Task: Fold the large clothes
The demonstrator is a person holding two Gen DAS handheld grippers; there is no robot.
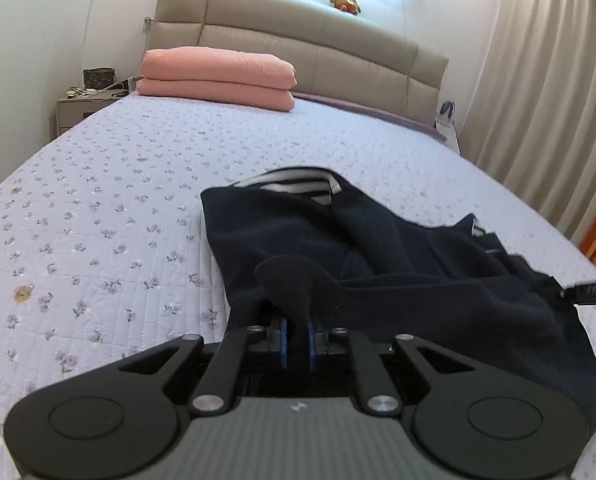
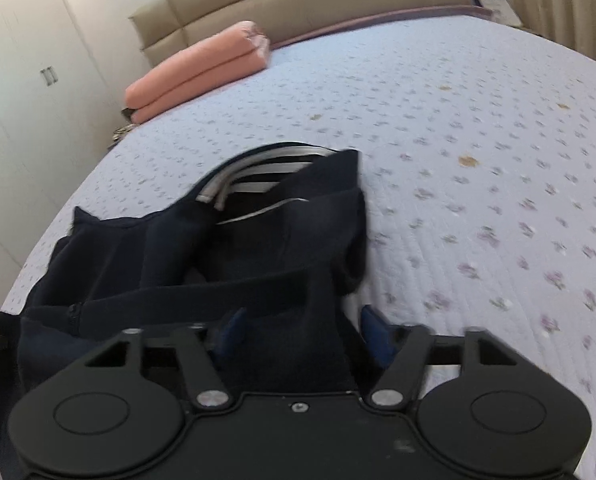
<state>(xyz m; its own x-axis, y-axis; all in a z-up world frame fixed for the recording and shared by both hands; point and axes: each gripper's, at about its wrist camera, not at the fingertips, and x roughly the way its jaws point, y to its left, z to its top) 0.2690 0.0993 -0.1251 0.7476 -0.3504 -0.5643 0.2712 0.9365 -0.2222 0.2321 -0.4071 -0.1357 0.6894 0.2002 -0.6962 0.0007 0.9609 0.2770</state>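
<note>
- The big bed [image 1: 118, 184] has a flowery cover.
- A tan headboard [image 1: 298, 36] stands at the far end of the bed.
- The dark blue top [image 1: 378, 256] lies bunched on the bed's near side.
- Pink folded blankets [image 1: 218, 76] sit on the bed by the headboard.
- The left gripper [image 1: 297, 340] pinches a fold of the top.
- The right gripper [image 2: 298, 336] has its blue pads wide apart, with the top's cloth between them.
- A small toy [image 1: 345, 1] sits on top of the headboard.
</note>
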